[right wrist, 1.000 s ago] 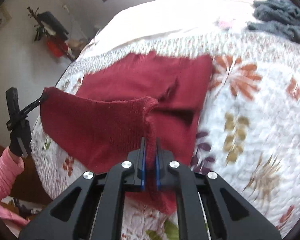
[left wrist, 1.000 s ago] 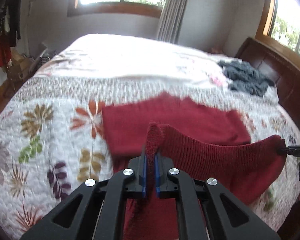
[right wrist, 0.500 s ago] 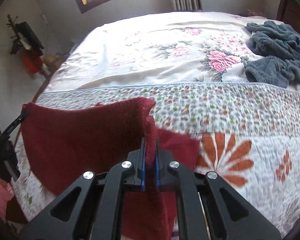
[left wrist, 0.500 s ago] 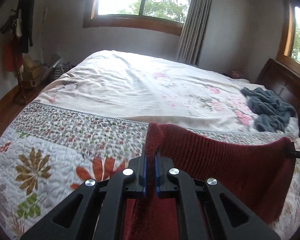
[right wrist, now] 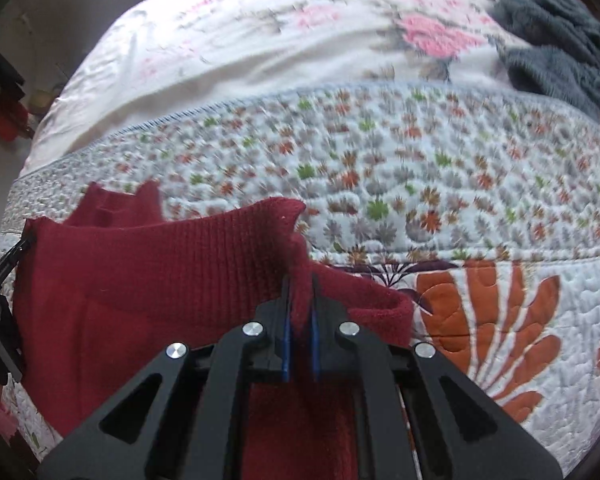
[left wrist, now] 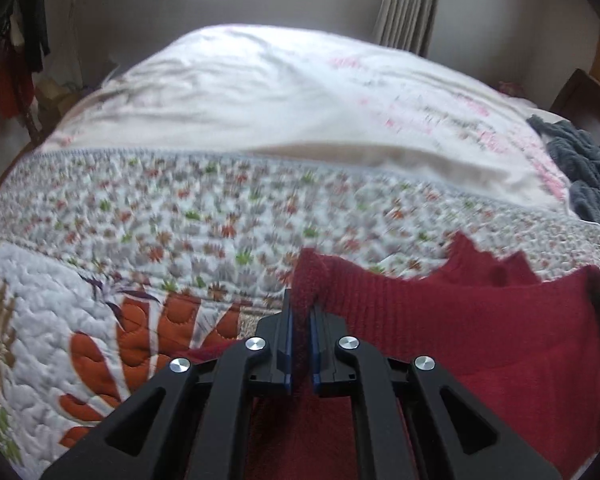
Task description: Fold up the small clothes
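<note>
- The red knit garment [left wrist: 480, 332] hangs stretched between the two grippers, its ribbed top edge running as a taut band from one to the other, above the near part of the bed's floral quilt [left wrist: 148, 240].
- The left gripper [left wrist: 300, 344] pinches one upper corner of the garment: its jaws are nearly closed, with only the thickness of bunched knit between the blue pads, and a tuft of fabric stands up above them.
- From that corner the ribbed edge runs to the right, where the tip of the other tool meets the garment's far corner at the frame's edge.
- The right gripper [right wrist: 300, 340] clamps the opposite upper corner in the same way, jaws pressed onto a narrow fold of red knit that rises between them.
- In the right wrist view the garment [right wrist: 148, 280] spreads to the left of those jaws, and more of it drops below and beneath the gripper body.
- Behind the taut edge, a further jagged bit of red cloth [right wrist: 120, 204] shows against the quilt; the blur makes it hard to tell whether it lies on the quilt or hangs free.
- A grey fuzzy cloth [right wrist: 560, 40] lies bunched on the bed, well apart from the garment, towards the far right of the quilt.
</note>
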